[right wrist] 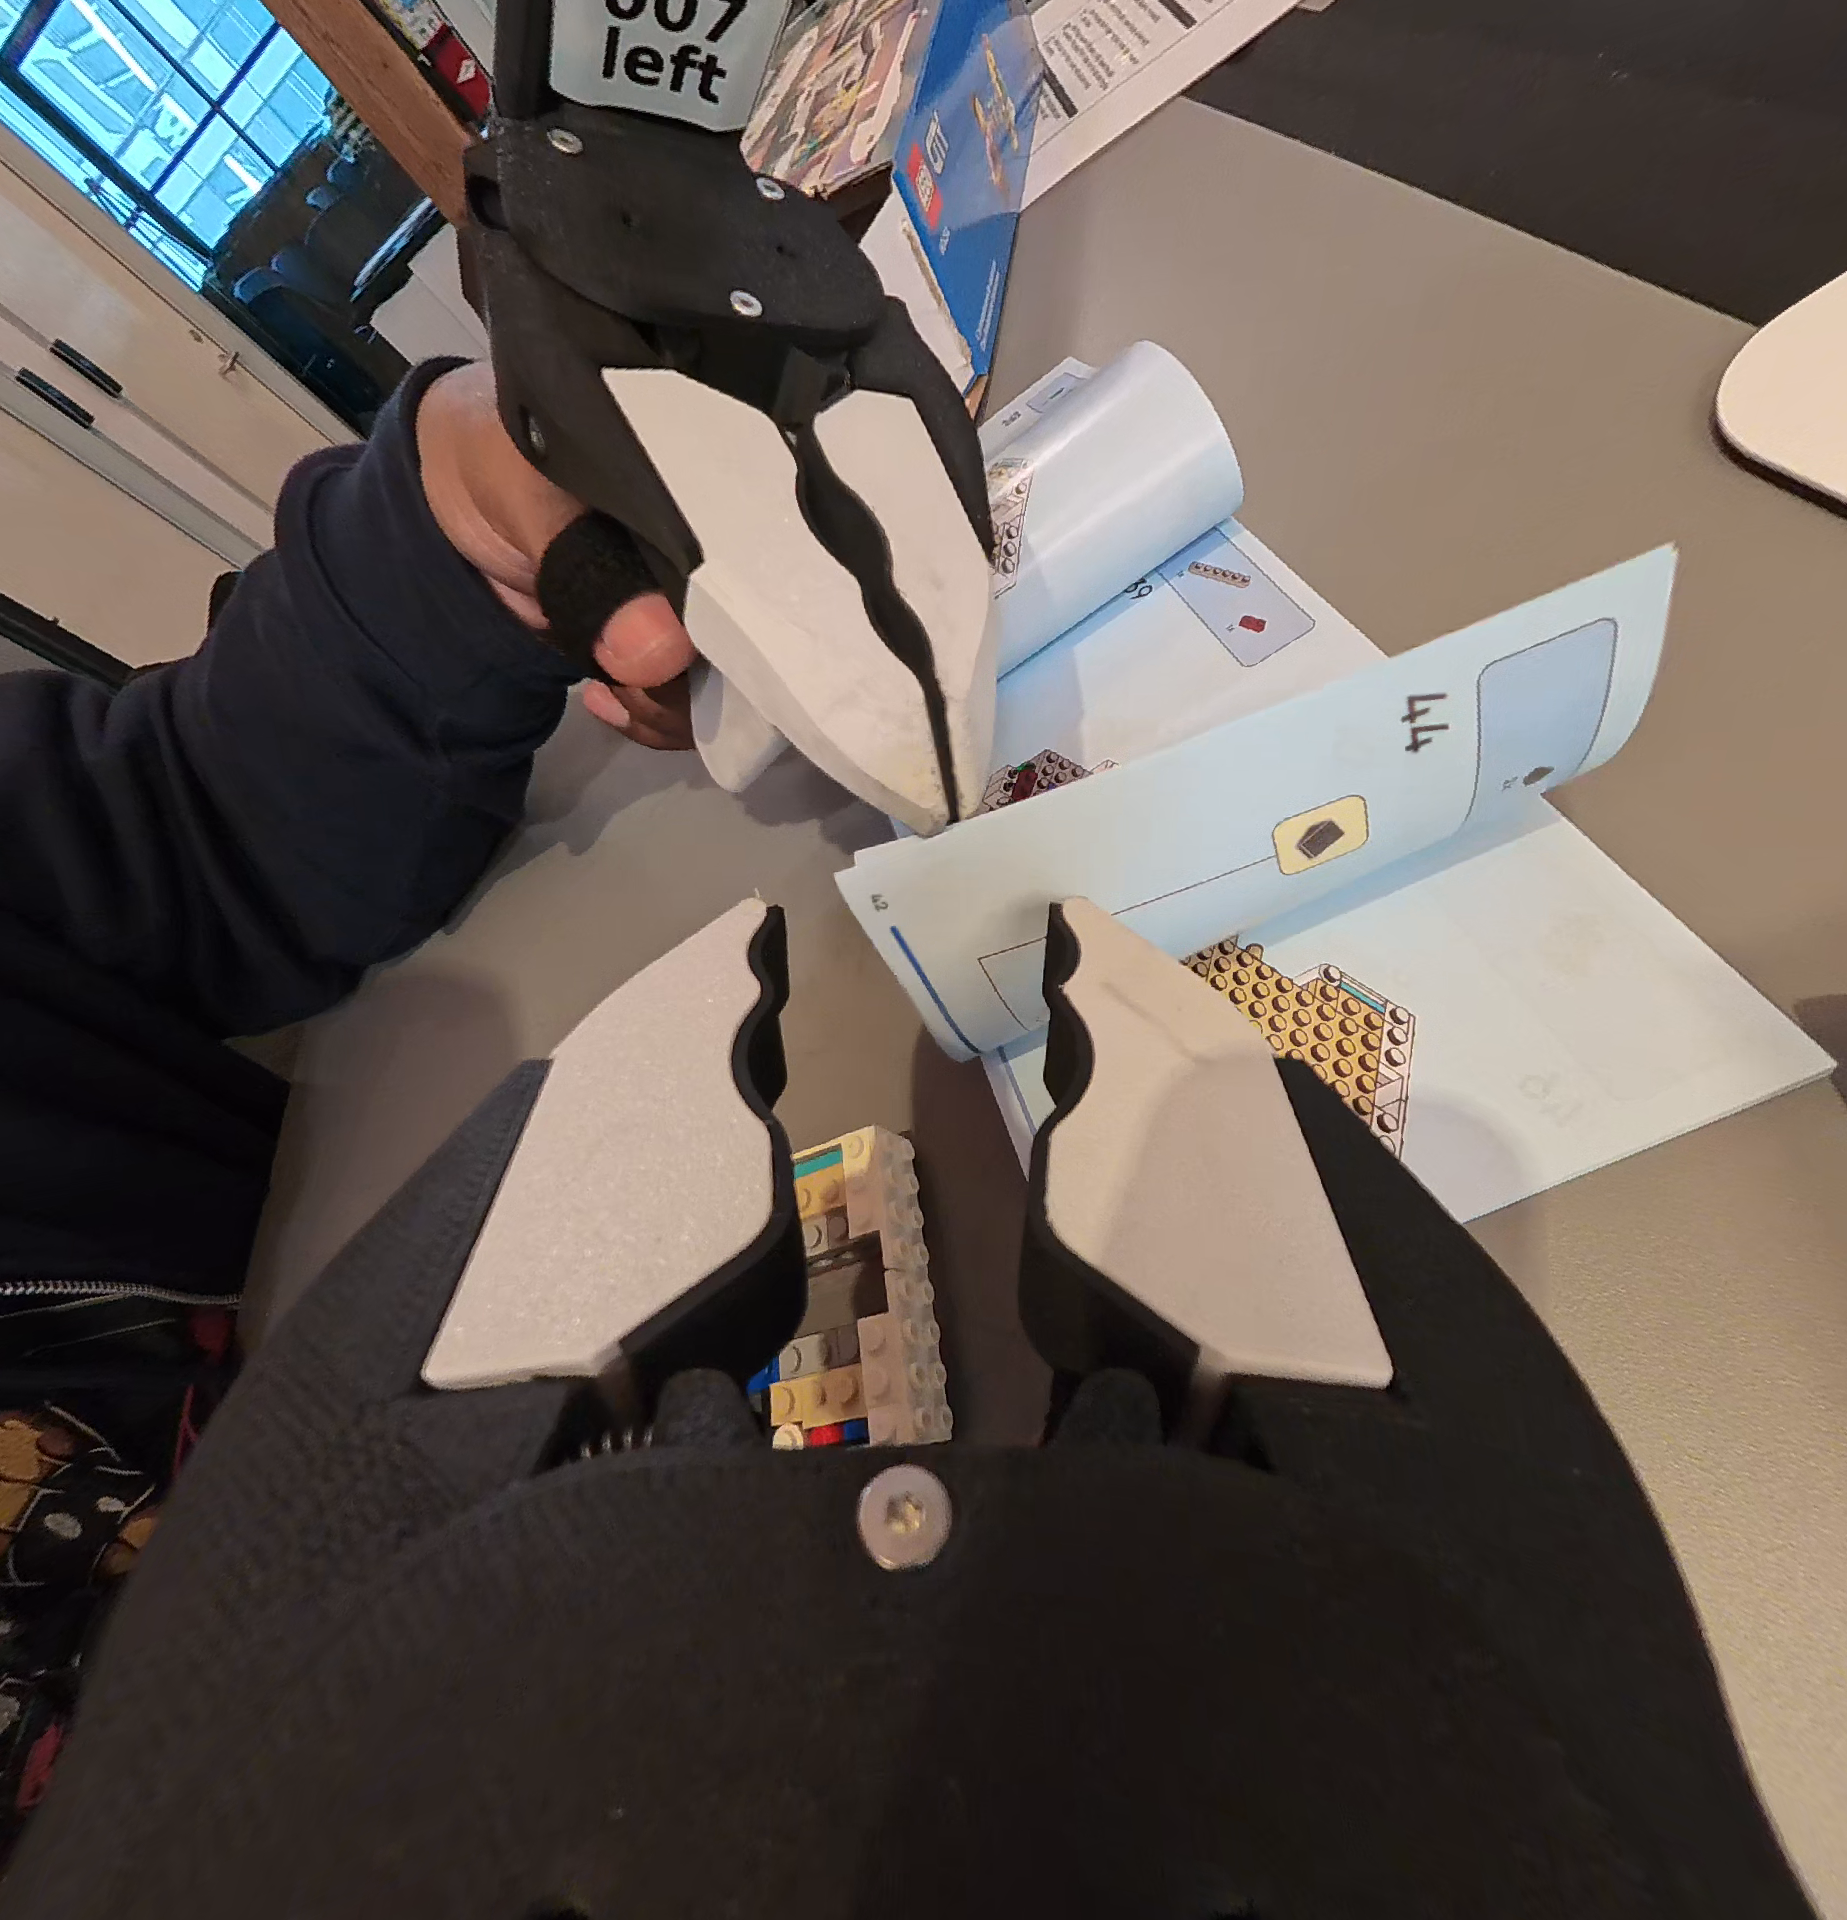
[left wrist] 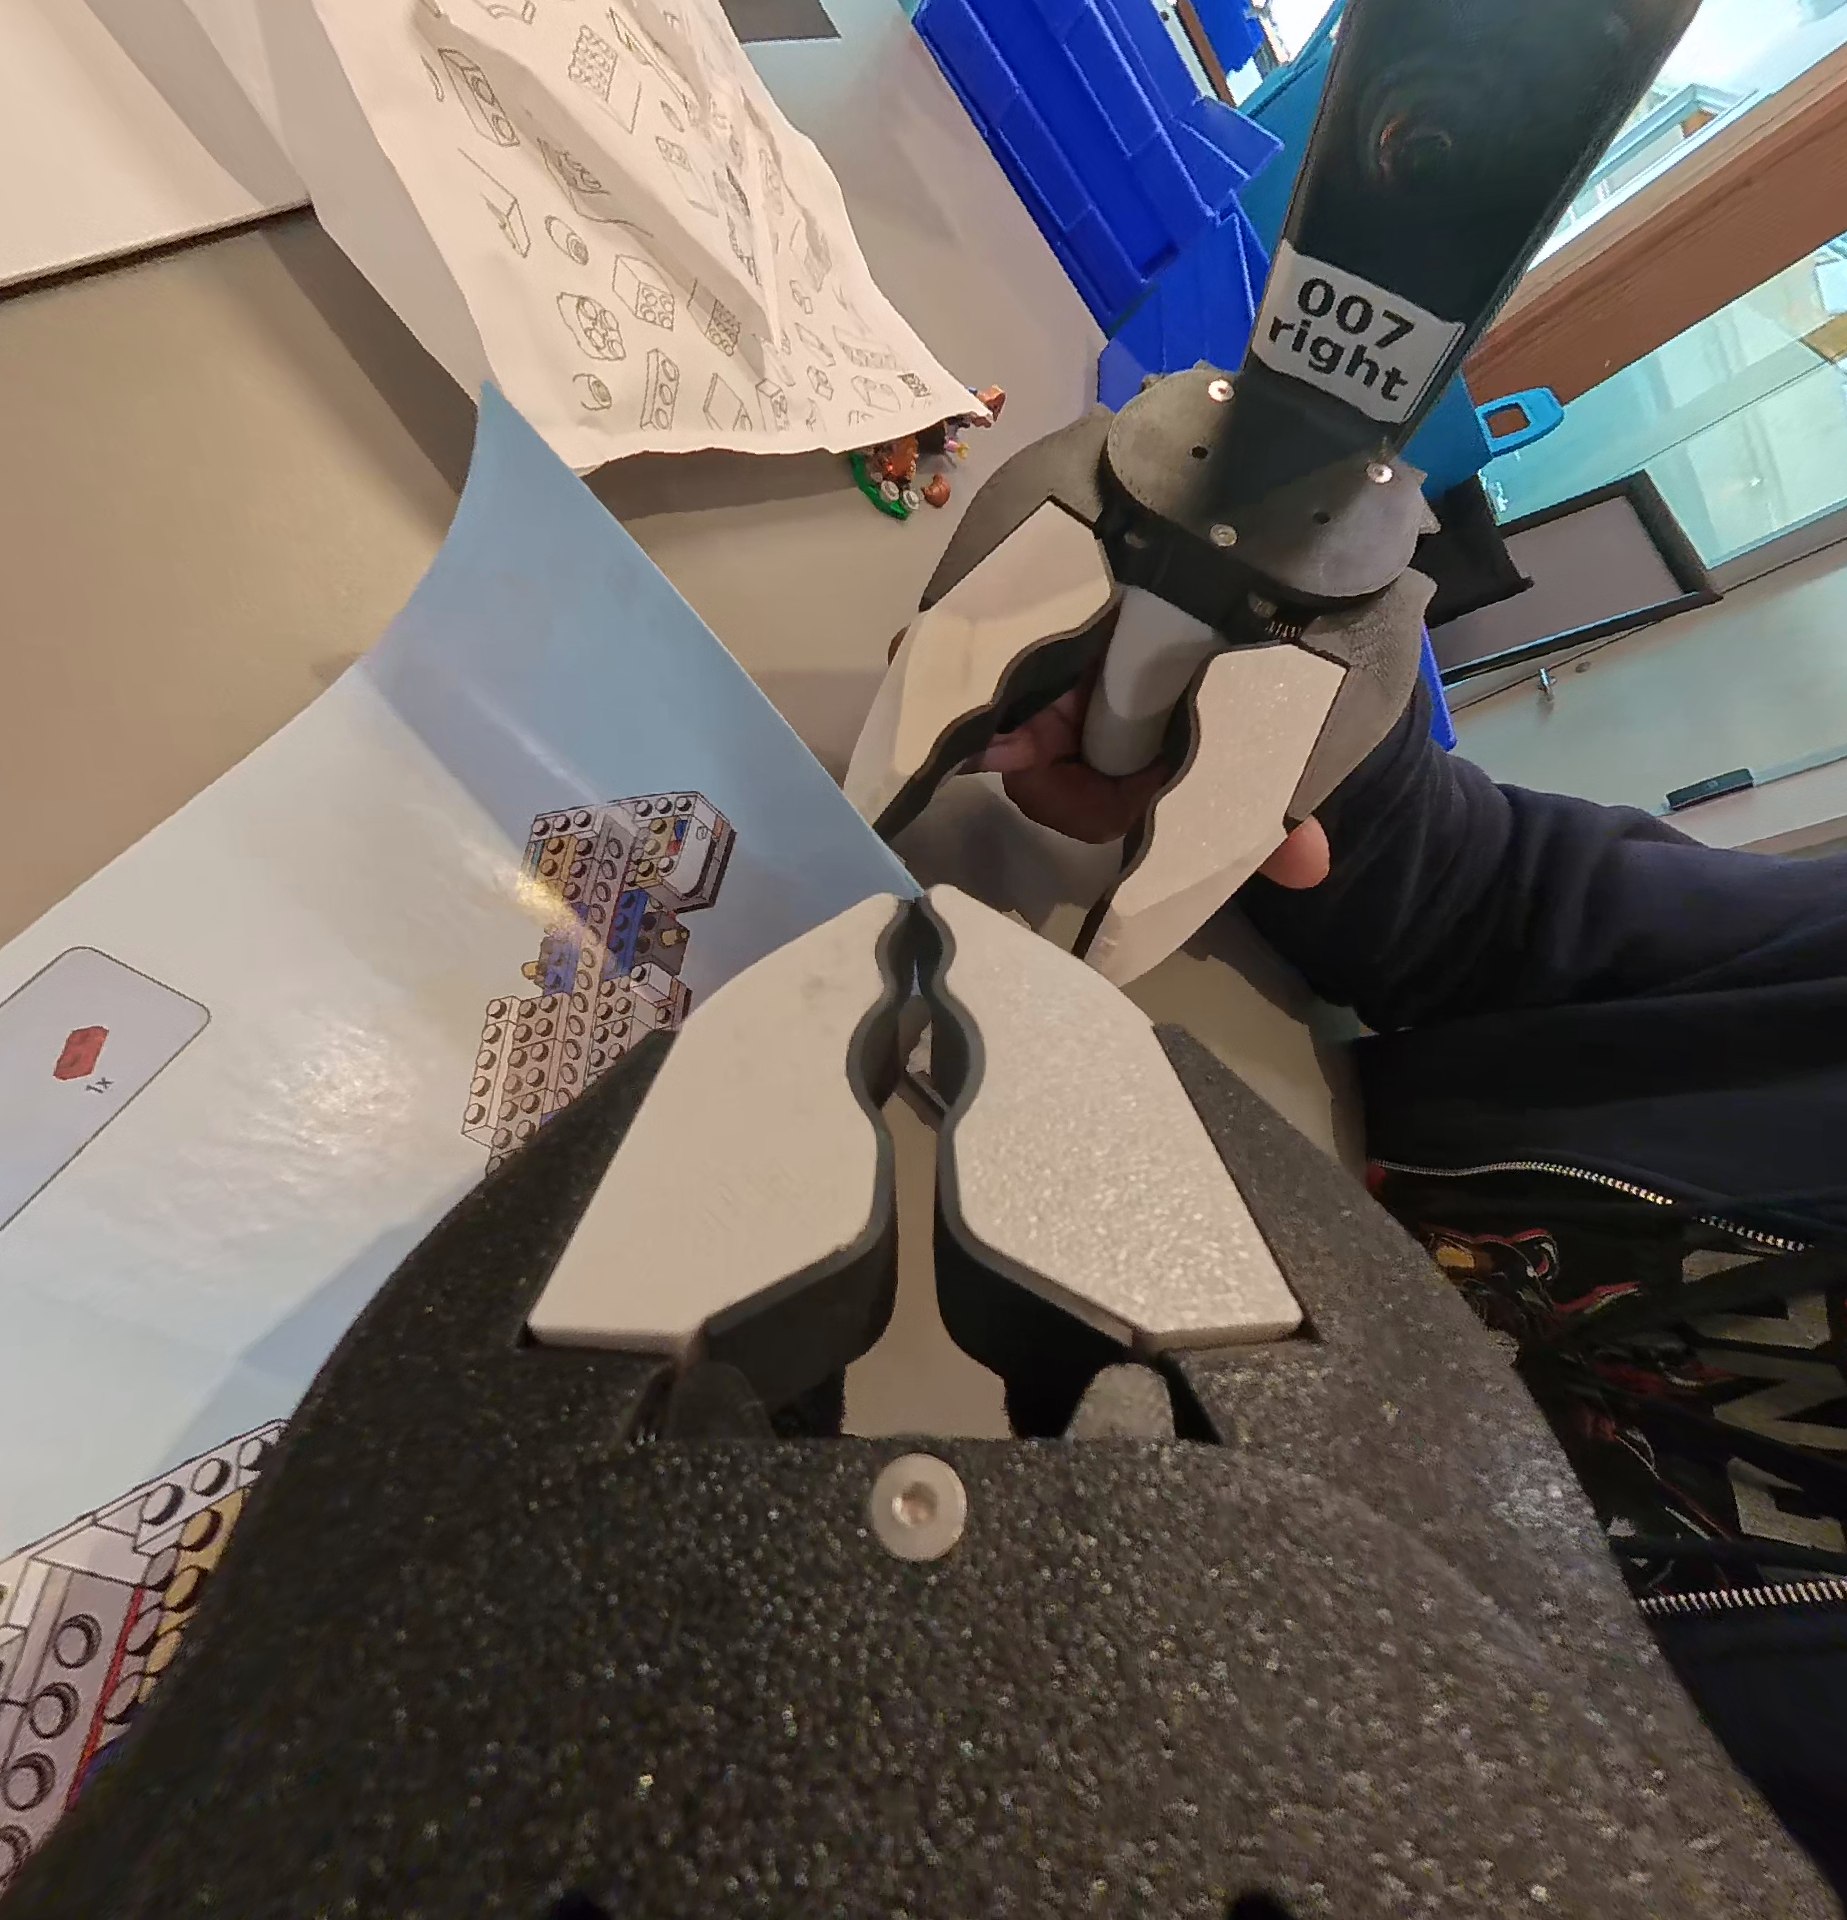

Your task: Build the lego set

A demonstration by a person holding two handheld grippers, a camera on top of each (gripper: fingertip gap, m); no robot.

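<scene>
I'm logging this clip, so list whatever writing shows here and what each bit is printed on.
I can't repeat wording; these bear it.
White sticker on right gripper handle.
Matching sticker on left gripper handle.
Light-blue booklet pages: numbers.
Blue box: logo.
White sheet behind: too small to read.

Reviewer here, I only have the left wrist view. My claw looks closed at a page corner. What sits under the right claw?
Observer: A small brick model lies on the table below the right claw, between its open fingers but untouched.
Operator: Is the booklet flat?
Observer: No. The left claw pinches one page by its edge and holds it lifted off the open booklet.
Operator: Anything behind the booklet?
Observer: A blue box stands tilted beyond it.
</scene>
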